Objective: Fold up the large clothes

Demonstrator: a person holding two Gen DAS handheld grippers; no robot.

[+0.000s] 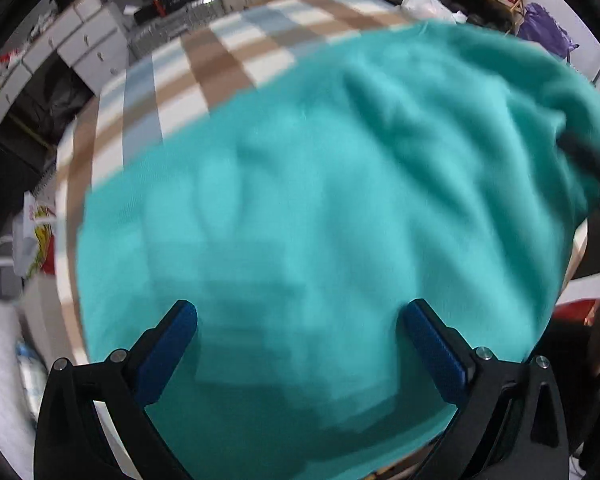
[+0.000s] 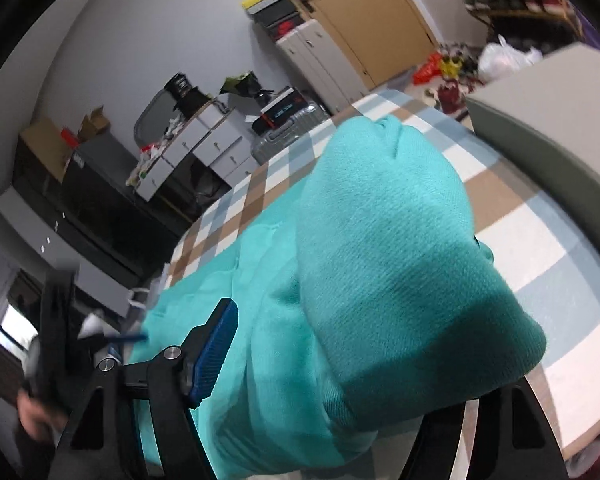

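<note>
Left gripper [image 1: 300,320] gapes empty over the blurred teal sweater [image 1: 320,200]. Right gripper [image 2: 340,344]: fabric hides its 3 o'clock finger, so its grip is unclear.

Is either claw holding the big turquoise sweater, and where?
The left claw is open, holding nothing. The right claw has a bunched fold of the turquoise knit sweater draped over it; whether it pinches it cannot be told.
</note>
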